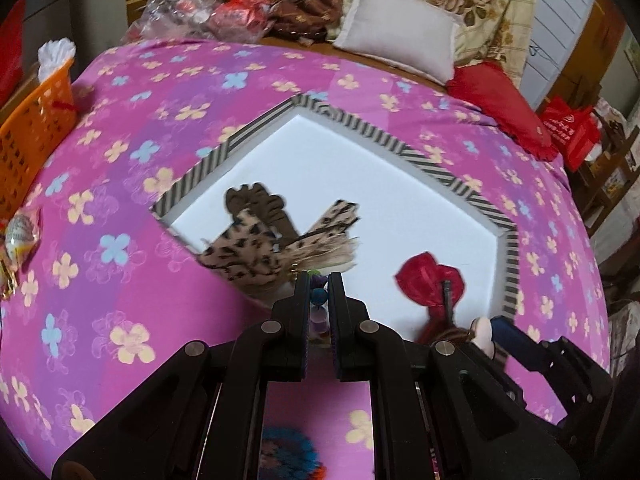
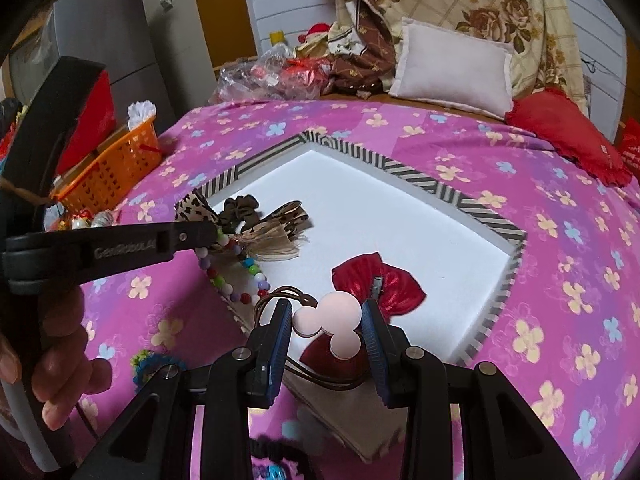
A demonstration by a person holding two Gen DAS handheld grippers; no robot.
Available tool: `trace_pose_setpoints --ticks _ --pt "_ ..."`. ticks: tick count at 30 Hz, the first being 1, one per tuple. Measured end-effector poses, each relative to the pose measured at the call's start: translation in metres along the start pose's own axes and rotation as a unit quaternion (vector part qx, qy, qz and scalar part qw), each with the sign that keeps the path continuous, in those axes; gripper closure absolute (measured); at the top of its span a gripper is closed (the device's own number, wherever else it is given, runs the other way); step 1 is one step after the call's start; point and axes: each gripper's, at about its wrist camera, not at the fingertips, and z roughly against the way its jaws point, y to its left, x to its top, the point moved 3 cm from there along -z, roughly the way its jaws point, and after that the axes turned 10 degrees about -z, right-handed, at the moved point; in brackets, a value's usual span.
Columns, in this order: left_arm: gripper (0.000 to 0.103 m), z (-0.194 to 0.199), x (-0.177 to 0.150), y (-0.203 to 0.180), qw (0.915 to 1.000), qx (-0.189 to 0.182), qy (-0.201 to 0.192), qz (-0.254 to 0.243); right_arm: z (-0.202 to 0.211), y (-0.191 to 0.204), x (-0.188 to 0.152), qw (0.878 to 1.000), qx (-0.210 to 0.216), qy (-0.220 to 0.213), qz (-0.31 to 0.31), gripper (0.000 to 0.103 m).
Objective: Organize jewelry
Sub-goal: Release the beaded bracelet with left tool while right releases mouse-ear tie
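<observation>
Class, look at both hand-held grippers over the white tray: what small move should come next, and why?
Probably lower both and release onto the white tray. The left hand-held gripper is shut on the bead bracelet, which hangs over the tray's edge; the right hand-held gripper holds the pink three-disc hair tie just above the red bow.

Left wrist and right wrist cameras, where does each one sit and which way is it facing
Left wrist: sits behind the left gripper, angled down at the white tray on the bed; its jaws are shut on a bead bracelet; the right gripper shows at lower right.
Right wrist: sits behind the right gripper, angled down at the same tray; its pads flank a pink charm; the left gripper and a hand show at left.
Shared: tray, red bow, leopard bows.
</observation>
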Motion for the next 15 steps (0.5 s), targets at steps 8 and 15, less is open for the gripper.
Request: trace_pose_setpoints --ticks 8,15 --pt "0.096 -0.019 -0.003 0.014 0.9997 0.018 0.016 0.009 -0.038 0.009 0.012 0.999 -0.013 0.028 0.013 0.068" --pt "0.096 -0.033 -0.004 0.018 0.9993 0.028 0.022 0.006 -0.057 0.002 0.008 0.998 -0.041 0.042 0.008 0.068"
